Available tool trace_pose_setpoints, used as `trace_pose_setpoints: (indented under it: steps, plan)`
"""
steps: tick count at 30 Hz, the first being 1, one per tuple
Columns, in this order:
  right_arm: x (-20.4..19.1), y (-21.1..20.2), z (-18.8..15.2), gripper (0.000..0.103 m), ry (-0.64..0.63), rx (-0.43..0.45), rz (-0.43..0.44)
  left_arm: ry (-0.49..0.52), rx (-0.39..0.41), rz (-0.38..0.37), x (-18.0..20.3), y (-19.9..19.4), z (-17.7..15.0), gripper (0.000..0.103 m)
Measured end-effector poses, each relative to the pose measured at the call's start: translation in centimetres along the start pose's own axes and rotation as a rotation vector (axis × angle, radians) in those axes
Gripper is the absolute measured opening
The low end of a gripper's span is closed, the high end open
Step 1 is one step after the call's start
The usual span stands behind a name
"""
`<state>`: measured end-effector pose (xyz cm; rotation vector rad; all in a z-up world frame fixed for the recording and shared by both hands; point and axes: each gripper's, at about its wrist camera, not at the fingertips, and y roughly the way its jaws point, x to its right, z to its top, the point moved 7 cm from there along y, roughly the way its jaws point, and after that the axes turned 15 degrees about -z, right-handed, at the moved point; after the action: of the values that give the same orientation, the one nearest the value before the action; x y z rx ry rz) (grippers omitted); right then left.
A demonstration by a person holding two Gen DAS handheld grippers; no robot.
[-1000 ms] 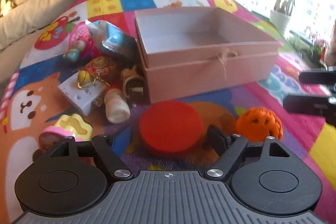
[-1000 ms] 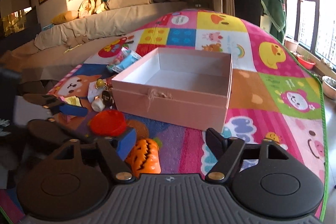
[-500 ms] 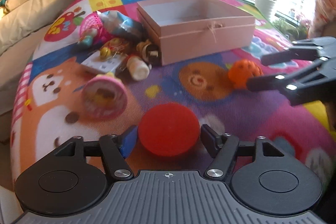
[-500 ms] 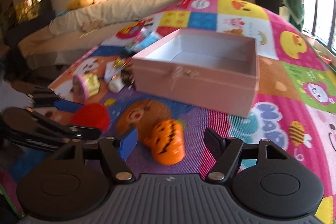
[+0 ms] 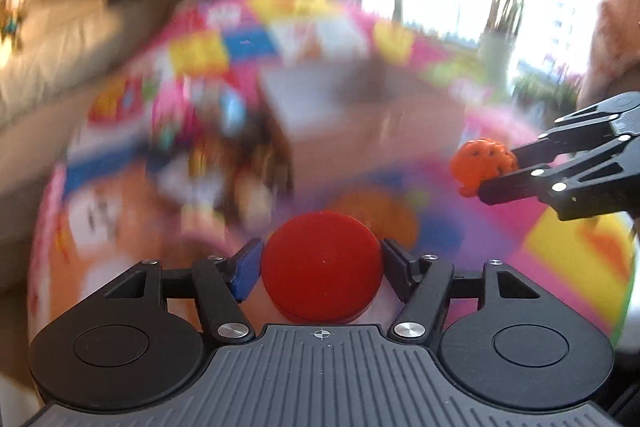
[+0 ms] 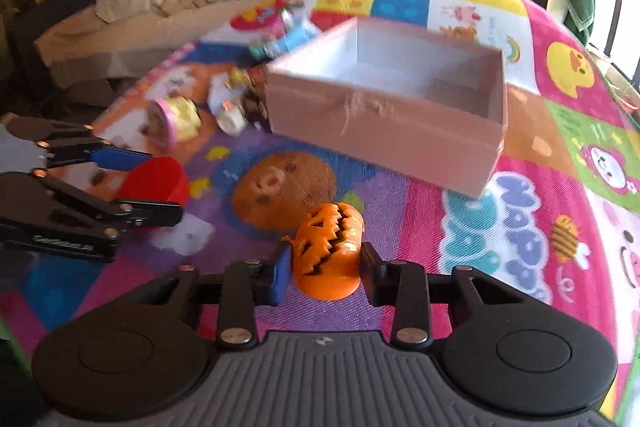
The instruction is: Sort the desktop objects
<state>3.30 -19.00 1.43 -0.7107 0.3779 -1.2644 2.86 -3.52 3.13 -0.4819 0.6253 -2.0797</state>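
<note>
The left gripper [image 5: 322, 259] clamps a flat round red disc [image 5: 321, 265] between its blue-padded and black fingers at the lower centre of the left wrist view, with both pads touching the disc's rim. The same gripper appears at the left edge of the right wrist view, where faint lettering runs along its lower black finger but is too blurred to read.

The right gripper [image 6: 325, 267] is closed on an orange plastic jack-o'-lantern pumpkin [image 6: 330, 251] with a carved jagged grin, held at the lower centre of its own view. In the left wrist view the pumpkin sits at the right edge, pinched between the right gripper's black fingertips.

An open pale pink cardboard box with a twine bow [image 6: 384, 111] stands in the upper centre of the right wrist view on a bright cartoon-patterned play mat [image 6: 520, 227]. The mat carries blue bubble letters at right centre that look like "NAPPO", though the reading is uncertain.

A loose cluster of small toys [image 6: 236, 99] lies just left of the box, and a pink-and-yellow cake-shaped toy [image 6: 176, 119] lies tipped on its side further left.

The left wrist view is heavily motion-blurred beyond the disc.
</note>
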Motion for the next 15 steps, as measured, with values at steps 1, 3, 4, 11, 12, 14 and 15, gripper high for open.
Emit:
trace_pose_setpoints:
  steps: [1, 3, 4, 11, 12, 14, 15]
  plan:
    - [0.6, -1.0, 1.1, 0.035, 0.008, 0.034, -0.003, 0.028, 0.046, 0.002, 0.2, -0.6, 1.8, 0.069]
    - [2.2, -3.0, 4.2, 0.035, 0.032, 0.127, -0.039, 0.084, 0.137, 0.011, 0.5, -1.1, 5.9, 0.069]
    - [3.1, -3.6, 6.0, 0.035, 0.036, 0.181, -0.071, 0.100, 0.169, 0.014, 0.4, -0.8, 7.6, 0.069]
    - [7.5, 2.7, 13.9, 0.035, 0.097, 0.221, -0.216, 0.089, 0.191, 0.013, -1.8, 8.2, 13.5, 0.070]
    - [7.8, 4.1, 14.4, 0.035, 0.109, 0.207, -0.217, 0.075, 0.177, 0.012, -2.4, 9.1, 13.6, 0.072]
    - [8.6, 6.7, 14.7, 0.038, 0.144, 0.171, -0.215, 0.037, 0.164, 0.016, -3.7, 9.7, 13.2, 0.086]
    - [8.9, 7.7, 14.6, 0.039, 0.161, 0.155, -0.224, 0.024, 0.166, 0.017, -4.4, 9.1, 12.9, 0.089]
